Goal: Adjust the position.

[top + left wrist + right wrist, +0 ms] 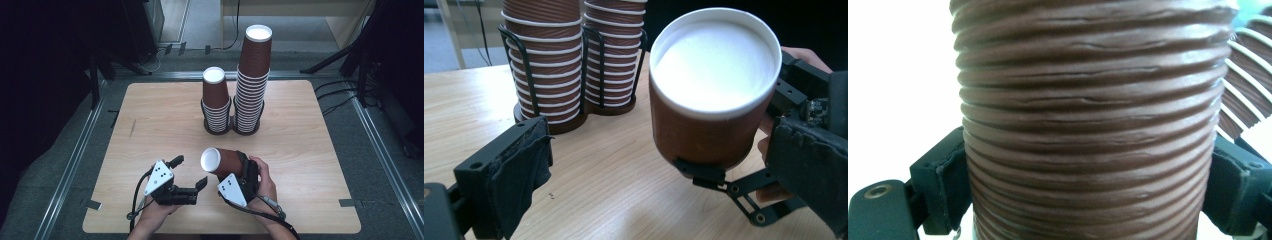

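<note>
Ribbed brown paper cup (pixel 1093 125) sat clenched between the right tool's (pixel 239 176) jaws, tipped sideways above the worktop (pixel 310 165), its white base facing the left tool (pixel 191 174). That left tool hung released just beside it. Farther back stood two cup stacks (pixel 252 80) in a wire holder (pixel 220 129).

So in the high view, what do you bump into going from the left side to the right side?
Left gripper → held cup → right gripper, shut on that cup. Farther back on the table: short cup stack → tall cup stack.
</note>
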Available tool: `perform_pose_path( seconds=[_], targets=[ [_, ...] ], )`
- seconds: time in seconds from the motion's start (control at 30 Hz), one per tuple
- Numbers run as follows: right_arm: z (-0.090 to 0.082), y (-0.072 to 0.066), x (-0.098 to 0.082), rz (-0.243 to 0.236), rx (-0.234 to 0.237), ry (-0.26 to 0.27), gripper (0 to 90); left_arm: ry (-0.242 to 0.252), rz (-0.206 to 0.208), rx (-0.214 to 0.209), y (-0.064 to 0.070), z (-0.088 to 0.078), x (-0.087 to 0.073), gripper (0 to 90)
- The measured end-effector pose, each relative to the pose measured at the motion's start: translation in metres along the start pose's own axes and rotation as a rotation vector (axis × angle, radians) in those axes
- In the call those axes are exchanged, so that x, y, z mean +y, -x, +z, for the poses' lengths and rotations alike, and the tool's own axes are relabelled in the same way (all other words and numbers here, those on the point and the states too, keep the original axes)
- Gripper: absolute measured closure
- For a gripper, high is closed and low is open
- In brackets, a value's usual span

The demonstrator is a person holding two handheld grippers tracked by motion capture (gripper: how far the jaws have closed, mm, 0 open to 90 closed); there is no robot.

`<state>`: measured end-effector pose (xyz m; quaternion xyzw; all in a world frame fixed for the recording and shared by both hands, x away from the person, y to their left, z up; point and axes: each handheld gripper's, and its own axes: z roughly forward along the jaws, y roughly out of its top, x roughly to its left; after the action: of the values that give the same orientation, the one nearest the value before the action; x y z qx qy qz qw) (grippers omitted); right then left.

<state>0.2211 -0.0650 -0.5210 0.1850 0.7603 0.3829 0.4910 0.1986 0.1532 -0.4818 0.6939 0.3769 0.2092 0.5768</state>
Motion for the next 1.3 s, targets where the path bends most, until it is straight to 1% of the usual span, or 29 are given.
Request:
perform_pose_path(
  seconds=[0.27, 0.37, 0.43, 0.47, 0.57, 0.63, 0.7, 0.73, 0.9, 1.0, 1.03, 1.07, 1.13, 1.2, 1.3],
  targets=[
    [-0.002, -0.011, 0.002, -0.078, 0.022, 0.029, 10.8, -0.009, 0.004, -0.021, 0.004, 0.002, 0.000, 0.0],
    [-0.002, -0.014, 0.003, -0.096, 0.034, 0.041, 10.8, -0.011, 0.005, -0.028, 0.005, 0.002, 0.000, 0.0],
    [-0.003, -0.016, 0.003, -0.106, 0.038, 0.045, 10.9, -0.012, 0.003, -0.035, 0.005, 0.003, -0.001, 0.0],
    [-0.003, -0.017, 0.004, -0.122, 0.041, 0.052, 10.9, -0.013, 0.001, -0.041, 0.005, 0.003, -0.001, 0.0],
    [-0.004, -0.020, 0.004, -0.149, 0.051, 0.068, 10.9, -0.015, -0.006, -0.055, 0.005, 0.003, 0.000, 0.0],
    [-0.005, -0.021, 0.005, -0.156, 0.057, 0.074, 10.9, -0.017, -0.007, -0.068, 0.005, 0.002, -0.001, 0.0],
    [-0.005, -0.022, 0.005, -0.161, 0.062, 0.079, 10.9, -0.020, -0.008, -0.071, 0.005, 0.003, -0.001, 6.3],
    [-0.005, -0.022, 0.005, -0.163, 0.062, 0.079, 10.9, -0.025, -0.009, -0.079, 0.005, 0.003, -0.001, 7.6],
    [-0.007, -0.022, 0.004, -0.191, 0.065, 0.093, 10.9, -0.038, -0.007, -0.097, 0.006, 0.003, -0.001, 7.8],
    [-0.007, -0.023, 0.004, -0.195, 0.070, 0.097, 10.9, -0.039, -0.007, -0.106, 0.005, 0.003, -0.001, 8.0],
    [-0.007, -0.023, 0.004, -0.199, 0.071, 0.101, 10.9, -0.038, -0.005, -0.107, 0.005, 0.003, -0.001, 9.6],
    [-0.008, -0.024, 0.005, -0.206, 0.072, 0.102, 10.9, -0.037, -0.002, -0.109, 0.006, 0.003, -0.001, 13.3],
    [-0.008, -0.026, 0.005, -0.223, 0.079, 0.106, 10.8, -0.042, 0.005, -0.117, 0.006, 0.003, -0.001, 14.1],
    [-0.008, -0.027, 0.005, -0.227, 0.085, 0.113, 10.8, -0.042, 0.007, -0.119, 0.006, 0.004, -0.001, 14.5],
    [-0.009, -0.027, 0.005, -0.224, 0.084, 0.112, 10.8, -0.043, 0.006, -0.124, 0.006, 0.003, -0.001, 14.9]
  ],
)
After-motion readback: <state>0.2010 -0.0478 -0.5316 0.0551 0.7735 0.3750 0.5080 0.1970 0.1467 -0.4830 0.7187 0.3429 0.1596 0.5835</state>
